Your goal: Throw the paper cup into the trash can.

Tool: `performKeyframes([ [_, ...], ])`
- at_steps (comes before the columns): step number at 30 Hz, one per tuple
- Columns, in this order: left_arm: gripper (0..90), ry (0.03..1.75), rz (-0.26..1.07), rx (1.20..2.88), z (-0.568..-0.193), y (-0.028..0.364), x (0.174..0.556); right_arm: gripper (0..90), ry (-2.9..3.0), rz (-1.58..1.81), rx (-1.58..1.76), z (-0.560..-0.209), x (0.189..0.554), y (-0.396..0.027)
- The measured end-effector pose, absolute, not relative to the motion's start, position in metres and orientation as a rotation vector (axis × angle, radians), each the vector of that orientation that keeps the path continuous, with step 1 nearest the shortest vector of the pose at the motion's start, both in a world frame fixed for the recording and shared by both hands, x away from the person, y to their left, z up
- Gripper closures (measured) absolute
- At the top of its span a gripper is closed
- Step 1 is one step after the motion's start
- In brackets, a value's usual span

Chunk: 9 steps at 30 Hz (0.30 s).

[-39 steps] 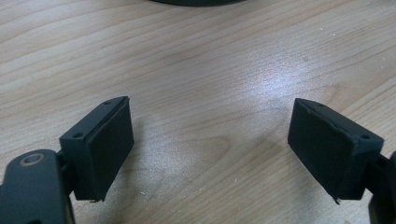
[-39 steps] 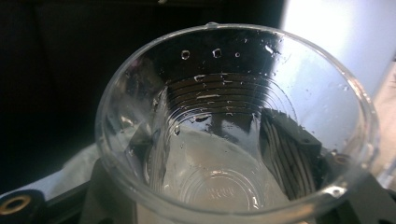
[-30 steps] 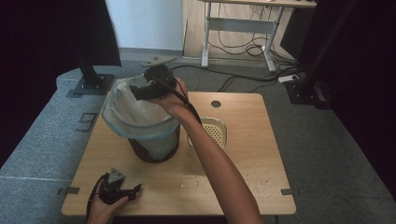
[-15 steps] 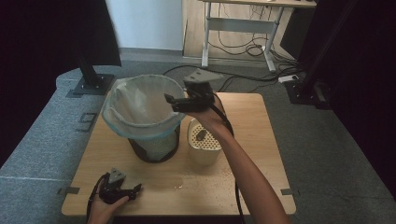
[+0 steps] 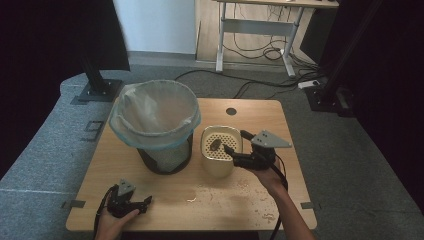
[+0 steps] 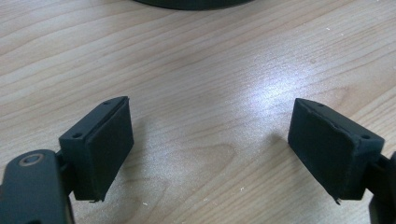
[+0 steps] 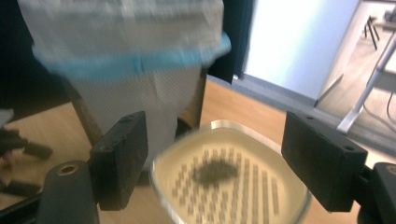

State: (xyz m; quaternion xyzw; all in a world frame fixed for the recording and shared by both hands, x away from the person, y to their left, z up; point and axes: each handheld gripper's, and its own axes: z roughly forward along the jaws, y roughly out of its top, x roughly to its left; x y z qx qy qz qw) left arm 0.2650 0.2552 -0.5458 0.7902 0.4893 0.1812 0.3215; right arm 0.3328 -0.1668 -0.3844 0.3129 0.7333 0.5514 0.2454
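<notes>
As the right gripper (image 5: 239, 150) hangs wide-jawed by the cup (image 5: 220, 156), centre before closing; left gripper (image 5: 131, 204) rests wide on the surface (image 5: 200, 190).

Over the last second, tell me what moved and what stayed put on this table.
The right gripper swung from above the lined bin, across the cream perforated container, down to that container's right side, jaws open and empty. The bin, the container with its dark clump, the crumbs on the table and the open left gripper resting near the front edge stayed put.
</notes>
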Motion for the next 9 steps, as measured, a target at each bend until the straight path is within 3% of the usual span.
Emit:
performKeyframes([
  [3, 13.8, 1.286, 0.478, 2.078, -0.546, 0.255, 0.266, 23.4, 1.994, 1.515, 0.908, -0.410, 0.327, -0.179],
  [9, 13.9, 1.282, 0.469, 2.081, -0.545, 0.256, 0.266, 24.3, 1.988, 1.519, 0.945, -0.426, 0.327, -0.182],
])
